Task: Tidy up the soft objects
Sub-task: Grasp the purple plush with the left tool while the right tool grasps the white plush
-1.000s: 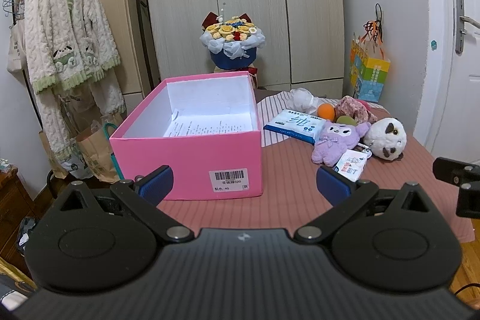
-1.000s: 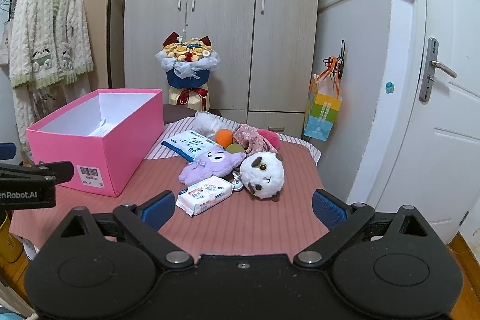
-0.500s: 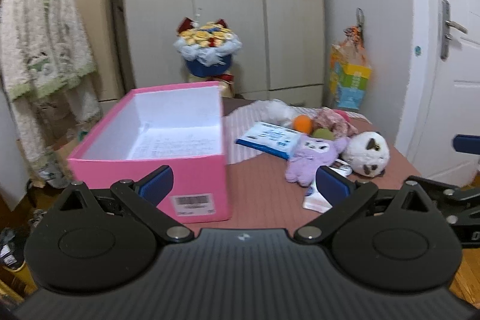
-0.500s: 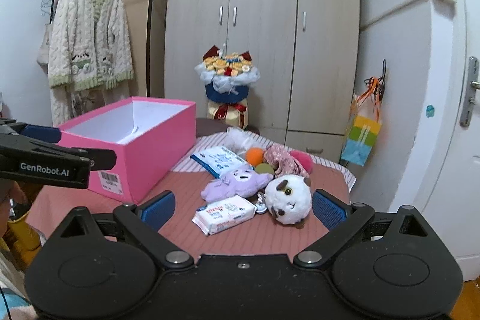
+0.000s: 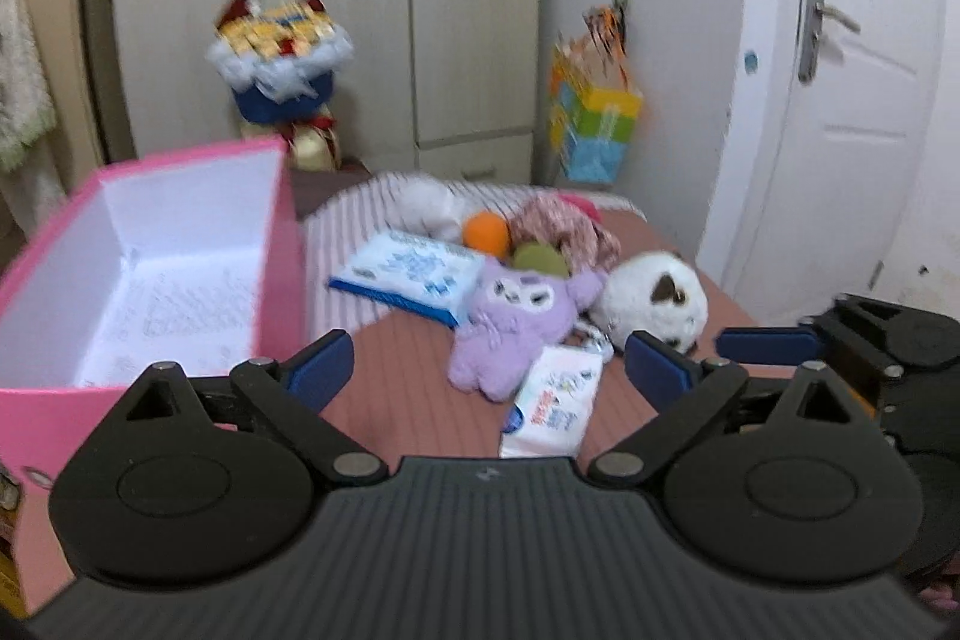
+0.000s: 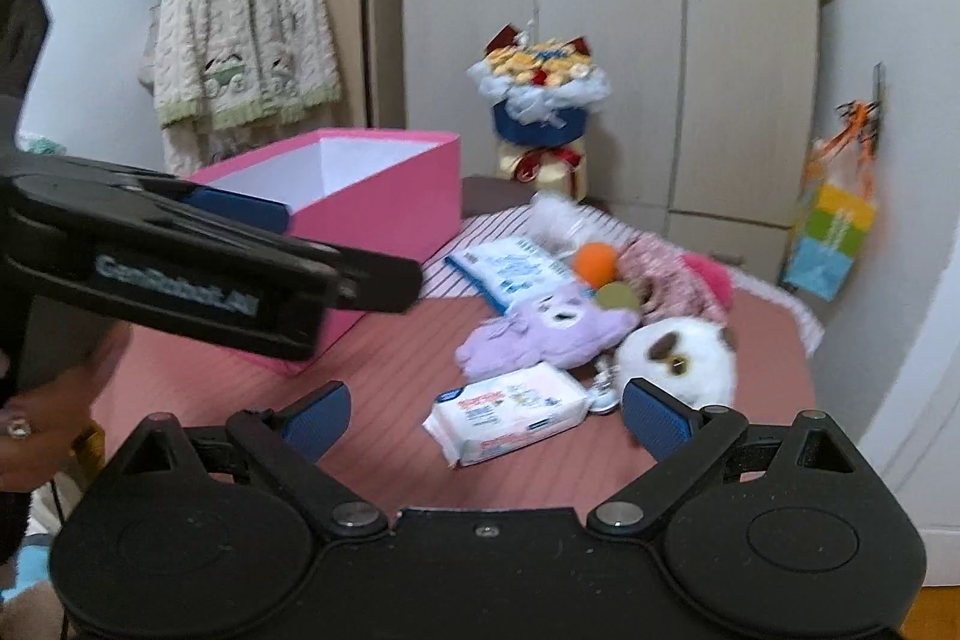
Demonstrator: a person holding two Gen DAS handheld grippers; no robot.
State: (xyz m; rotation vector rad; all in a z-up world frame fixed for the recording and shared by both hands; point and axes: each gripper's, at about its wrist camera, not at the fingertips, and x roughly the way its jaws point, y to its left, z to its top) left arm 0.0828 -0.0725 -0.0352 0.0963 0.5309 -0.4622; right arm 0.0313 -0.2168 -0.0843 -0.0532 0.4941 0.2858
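Both grippers hover with nothing between their fingers: the left gripper (image 5: 483,367) wide but closing, the right gripper (image 6: 483,415) spread apart. Beyond them a purple plush (image 5: 519,322) lies on the table (image 6: 384,370) beside a pink box (image 5: 150,244). Only the right view shows a hanging cardigan (image 6: 243,22).

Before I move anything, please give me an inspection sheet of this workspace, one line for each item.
Surface: table with a reddish striped cloth; a lighter striped cloth at its far end.
Job's things: purple plush, white round plush, orange ball, green ball, patterned fabric bundle, all heaped at the right. Pink box open at the left, only paper inside.
Clutter: two wipes packs beside the toys.
Grippers: left tool closing slightly, nothing between its fingers; right tool open, holding nothing.
Cables: nothing seen.
Surroundings: wardrobe, bouquet, hanging cardigan, gift bag, door.
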